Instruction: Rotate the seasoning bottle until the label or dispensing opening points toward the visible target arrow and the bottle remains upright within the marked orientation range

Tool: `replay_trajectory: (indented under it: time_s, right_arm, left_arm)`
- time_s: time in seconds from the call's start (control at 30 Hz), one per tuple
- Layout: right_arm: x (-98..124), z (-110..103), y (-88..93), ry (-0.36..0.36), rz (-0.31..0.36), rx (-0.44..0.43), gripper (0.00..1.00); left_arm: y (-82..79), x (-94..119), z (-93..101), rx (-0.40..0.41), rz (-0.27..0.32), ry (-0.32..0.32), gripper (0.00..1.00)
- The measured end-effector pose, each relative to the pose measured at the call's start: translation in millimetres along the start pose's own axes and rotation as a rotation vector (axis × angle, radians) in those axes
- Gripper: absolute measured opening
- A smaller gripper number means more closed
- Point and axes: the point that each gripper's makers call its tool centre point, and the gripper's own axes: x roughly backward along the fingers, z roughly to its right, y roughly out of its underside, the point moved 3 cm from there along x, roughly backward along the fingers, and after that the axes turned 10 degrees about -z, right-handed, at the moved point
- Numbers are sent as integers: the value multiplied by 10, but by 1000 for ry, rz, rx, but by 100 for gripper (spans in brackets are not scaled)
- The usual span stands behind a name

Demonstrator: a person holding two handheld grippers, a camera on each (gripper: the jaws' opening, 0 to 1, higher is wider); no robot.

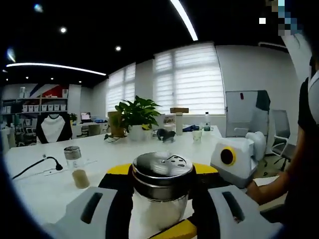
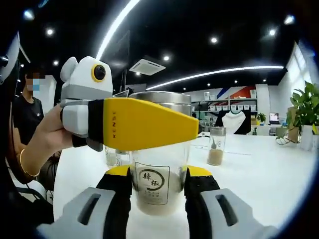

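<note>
Office table white under ceiling lights; both hand-held grippers pinch the seasoning bottle.

The seasoning bottle stands upright between the jaws of the left gripper, which press against its glass sides, its holed steel cap above them. To the right of the bottle the right gripper, white with a yellow disc, rests on the white table, a person's hand behind it. Left of the bottle stands a small glass jar holding brown powder, and well behind the bottle a potted plant.
</note>
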Motion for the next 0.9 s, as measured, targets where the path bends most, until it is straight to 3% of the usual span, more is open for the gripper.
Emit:
replay_trajectory:
  time_s: [0.17,0.3,0.6,0.67,0.9]
  right_arm:
    - [-27,14,29,23,-7,-16,38]
    - [-46,8,57,14,0,-59,38]
    - [-47,43,60,58,9,-68,38]
    - [-54,63,68,77,-1,-65,38]
    - [-70,80,38,149,15,-55,38]
  left_arm:
    - [-59,32,-13,-39,23,-82,45]
    - [-39,33,-36,16,49,-83,46]
    - [125,34,-12,23,-22,-171,45]
    - [92,97,-47,5,9,-254,47]
    - [55,83,34,35,41,-318,46]
